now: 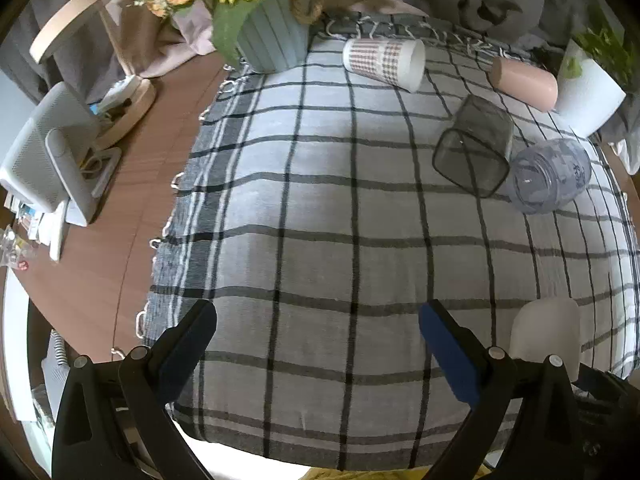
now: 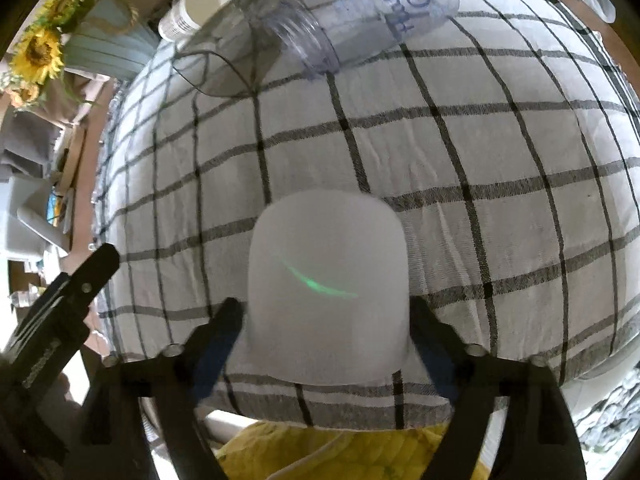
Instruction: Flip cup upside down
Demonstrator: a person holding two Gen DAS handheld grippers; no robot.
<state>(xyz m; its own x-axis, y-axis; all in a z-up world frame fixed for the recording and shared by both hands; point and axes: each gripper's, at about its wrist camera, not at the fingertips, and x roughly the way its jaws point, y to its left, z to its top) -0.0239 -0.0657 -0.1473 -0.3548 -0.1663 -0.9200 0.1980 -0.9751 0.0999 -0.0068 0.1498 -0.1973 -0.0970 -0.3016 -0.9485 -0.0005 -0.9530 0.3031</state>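
Note:
A frosted white cup [image 2: 328, 280] stands upside down on the checked cloth [image 2: 480, 160], closed base up. My right gripper [image 2: 326, 320] has its fingers against both sides of the cup near the rim. The same cup shows at the lower right of the left wrist view [image 1: 546, 330]. My left gripper [image 1: 318, 340] is open and empty above the cloth's near part, left of the cup.
Several cups lie on their sides at the far end: a patterned white one [image 1: 384, 62], a pink one [image 1: 524, 82], a smoky square one [image 1: 474, 146] and a clear printed jar [image 1: 550, 176]. A sunflower pot [image 1: 272, 36] and a white planter [image 1: 588, 92] stand behind. A speaker [image 1: 48, 156] sits on the wooden table at left.

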